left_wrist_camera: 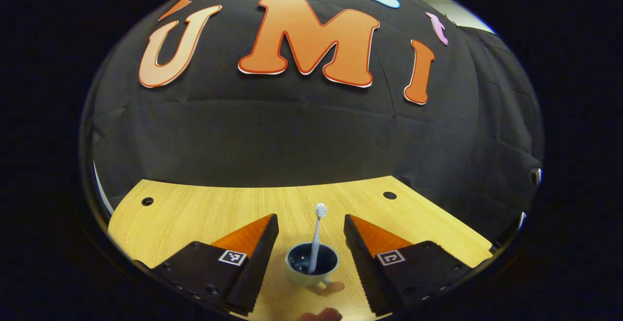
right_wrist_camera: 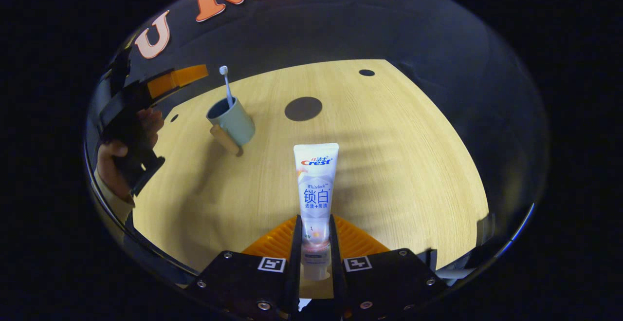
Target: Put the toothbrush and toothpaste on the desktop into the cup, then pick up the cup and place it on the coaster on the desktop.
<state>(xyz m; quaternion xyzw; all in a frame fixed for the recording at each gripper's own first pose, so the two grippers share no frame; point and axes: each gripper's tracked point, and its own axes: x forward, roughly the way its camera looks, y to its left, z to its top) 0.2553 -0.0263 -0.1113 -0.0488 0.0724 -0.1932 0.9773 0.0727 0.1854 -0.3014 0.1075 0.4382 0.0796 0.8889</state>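
Right gripper view: the right gripper (right_wrist_camera: 312, 243) has both fingers clamped on the lower body of the toothpaste (right_wrist_camera: 315, 184), near its cap end, with the flat crimped end pointing forward over the desktop (right_wrist_camera: 399, 165). The cup (right_wrist_camera: 231, 122), a pale green mug with a wooden handle, stands upright to the forward left, and the toothbrush (right_wrist_camera: 227, 87) already leans inside it, bristle head up. The step in hand appears to be delivery of the tube into the cup. Carry the tube over the rim, tilt it toward vertical, and lower one end inside on the side away from the brush stem before releasing; a release from too high or against the rim could tip the cup or leave the tube propped across the opening. The dark round coaster (right_wrist_camera: 303, 108) lies flat to the right of the cup, well apart from it, and is unoccupied. This view also shows the other gripper and the hand holding it at the left edge, near the cup. Left gripper view: the left gripper (left_wrist_camera: 311, 257) has its fingers spread wide and holds nothing, with the cup (left_wrist_camera: 311, 264) between and just ahead of the tips. It shows what the right gripper view does not: the dark interior of the cup, with the toothbrush (left_wrist_camera: 316, 240) seated inside.
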